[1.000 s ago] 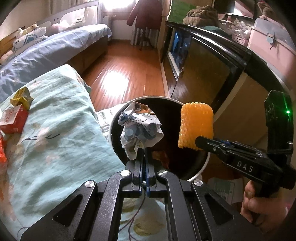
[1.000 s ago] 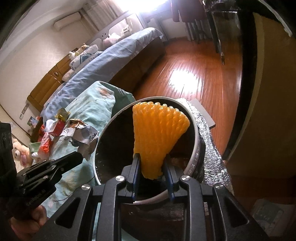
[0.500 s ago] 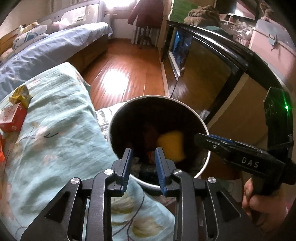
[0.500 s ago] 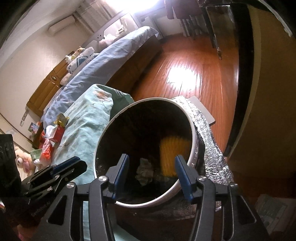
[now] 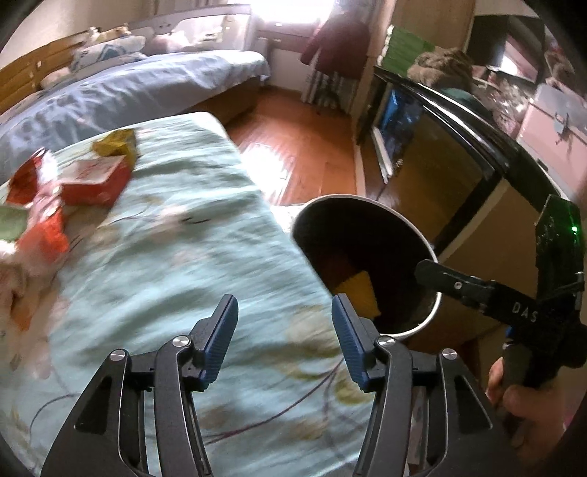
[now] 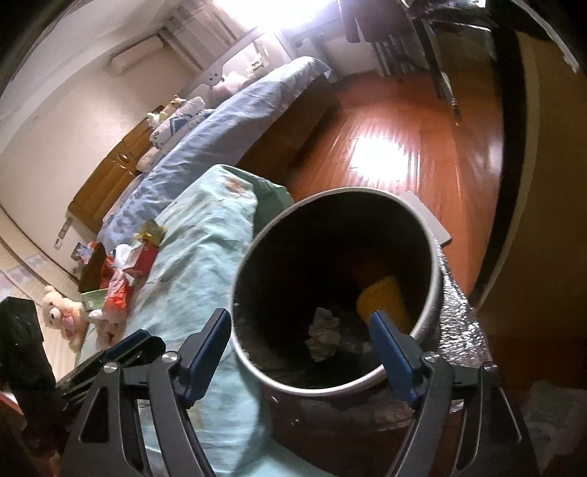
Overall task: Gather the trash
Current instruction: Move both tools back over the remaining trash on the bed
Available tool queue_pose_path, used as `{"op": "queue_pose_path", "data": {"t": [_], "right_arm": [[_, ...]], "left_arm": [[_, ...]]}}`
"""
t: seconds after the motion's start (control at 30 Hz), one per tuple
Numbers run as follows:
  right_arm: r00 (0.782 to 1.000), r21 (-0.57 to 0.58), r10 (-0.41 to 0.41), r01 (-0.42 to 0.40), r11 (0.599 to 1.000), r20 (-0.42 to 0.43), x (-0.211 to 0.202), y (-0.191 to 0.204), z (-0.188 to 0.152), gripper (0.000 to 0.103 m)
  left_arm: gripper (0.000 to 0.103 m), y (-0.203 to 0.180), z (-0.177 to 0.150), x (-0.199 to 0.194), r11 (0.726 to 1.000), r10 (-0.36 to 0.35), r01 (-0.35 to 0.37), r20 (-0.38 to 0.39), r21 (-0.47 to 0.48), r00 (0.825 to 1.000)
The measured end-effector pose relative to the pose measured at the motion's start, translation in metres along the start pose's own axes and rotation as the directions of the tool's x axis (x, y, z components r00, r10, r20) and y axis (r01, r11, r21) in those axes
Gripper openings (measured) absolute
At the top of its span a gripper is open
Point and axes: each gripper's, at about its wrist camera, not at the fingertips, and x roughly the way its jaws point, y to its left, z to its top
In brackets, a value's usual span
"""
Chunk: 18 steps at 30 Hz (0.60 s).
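Several wrappers (image 5: 47, 205) litter the quilt (image 5: 205, 257) beside the bin (image 6: 433, 279)

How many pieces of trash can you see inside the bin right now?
2: a yellow foam net leaning against the far inner wall of the bin, and a crumpled paper wad on the bottom beside it. More may be hidden in the dark interior.

A bedroom in a home is shown. A big bed (image 6: 234, 121) with a blue cover is seen by the wall, and pillows (image 6: 176, 117) are piled at its head. A teddy bear (image 6: 60, 319) is seen on the floor. The wood floor (image 6: 403, 121) is lit by sun from a window (image 5: 279, 14). A dark coat (image 5: 337, 47) is hung near it. An air cooler (image 6: 137, 55) is fixed high on the wall.
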Motion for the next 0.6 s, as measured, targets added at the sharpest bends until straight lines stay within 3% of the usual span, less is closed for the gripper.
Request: {"op": "queue_pose_path", "data": {"t": [0.6], "right_arm": [[0.995,-0.105,0.095,-0.096,0.99,-0.021,0.009,0.077,-0.016,0.082]], "left_arm": [[0.054,0.083,-0.033,-0.045,0.979,0.091,-0.081,0.045,-0.19,0.995]]}}
